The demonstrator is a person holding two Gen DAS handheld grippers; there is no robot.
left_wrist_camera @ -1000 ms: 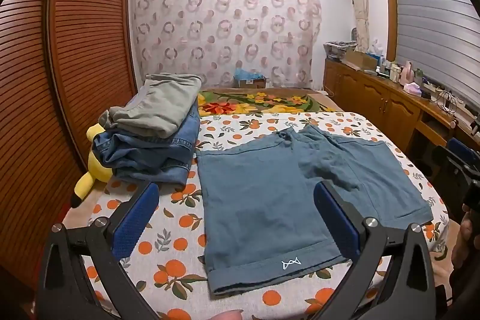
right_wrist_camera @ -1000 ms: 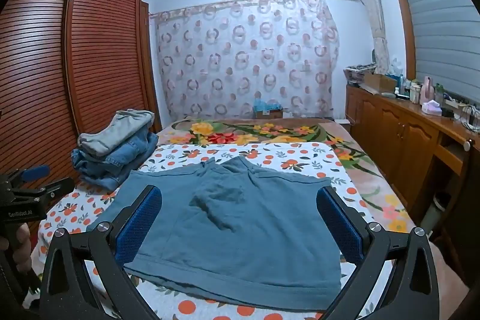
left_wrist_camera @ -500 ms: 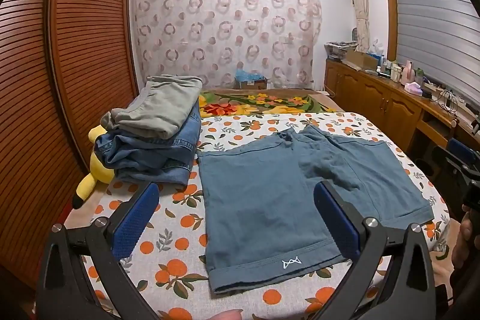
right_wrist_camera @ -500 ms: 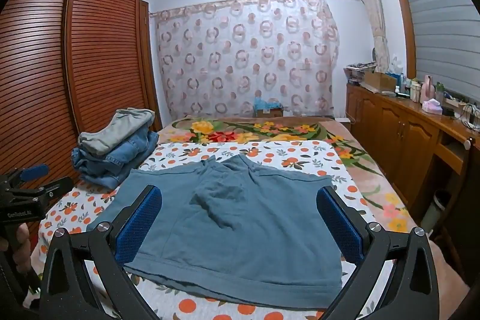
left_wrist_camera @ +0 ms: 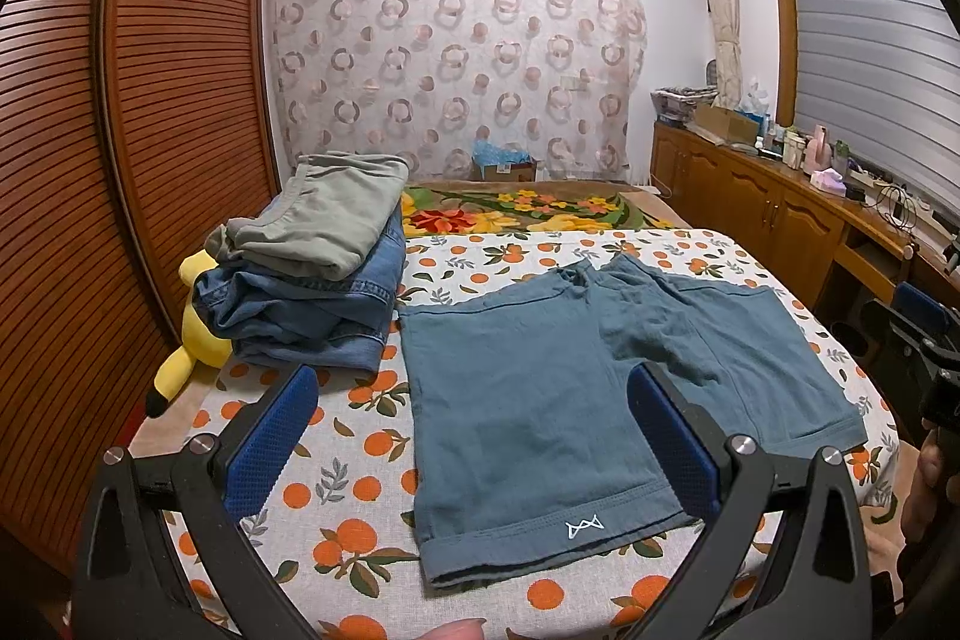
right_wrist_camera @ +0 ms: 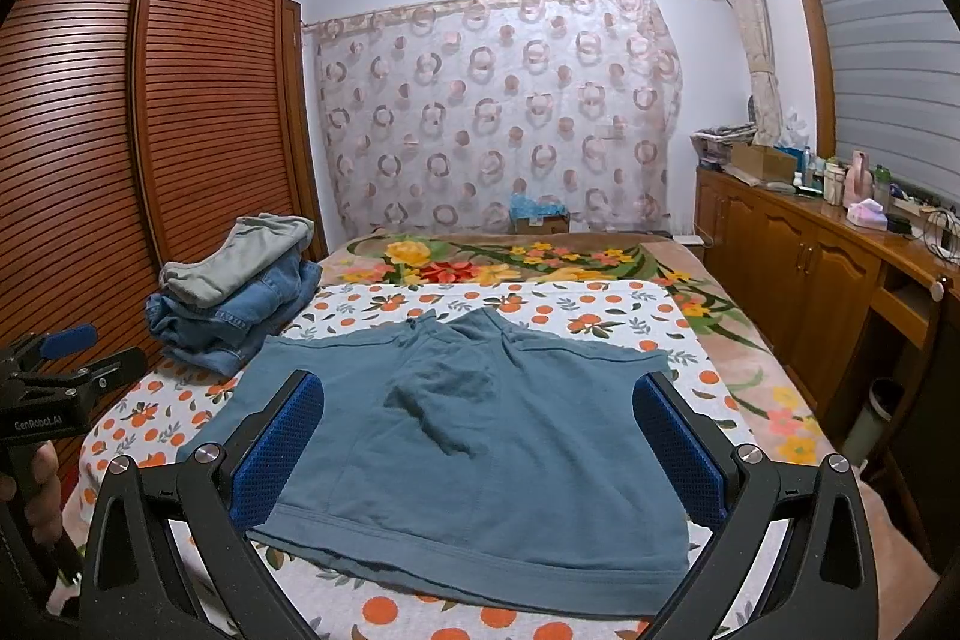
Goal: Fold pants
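Observation:
A pair of teal-blue shorts [left_wrist_camera: 540,388] lies spread flat on the orange-print bed sheet [left_wrist_camera: 336,466], waistband at the far end, leg hems toward me. They also show in the right wrist view [right_wrist_camera: 480,430]. My left gripper [left_wrist_camera: 474,436] is open and empty, hovering above the near left leg hem. My right gripper [right_wrist_camera: 480,442] is open and empty, above the near right leg hem. Each gripper shows at the edge of the other's view: the right one [left_wrist_camera: 918,340] and the left one [right_wrist_camera: 54,376].
A stack of folded jeans and grey pants [left_wrist_camera: 312,268] sits on the bed's left, also in the right wrist view [right_wrist_camera: 240,292], with a yellow plush toy [left_wrist_camera: 192,346] beside it. A slatted wardrobe [left_wrist_camera: 90,160] stands on the left, wooden cabinets [right_wrist_camera: 810,292] on the right.
Both grippers have drifted very slightly; the view has shifted a little. The shorts have not moved.

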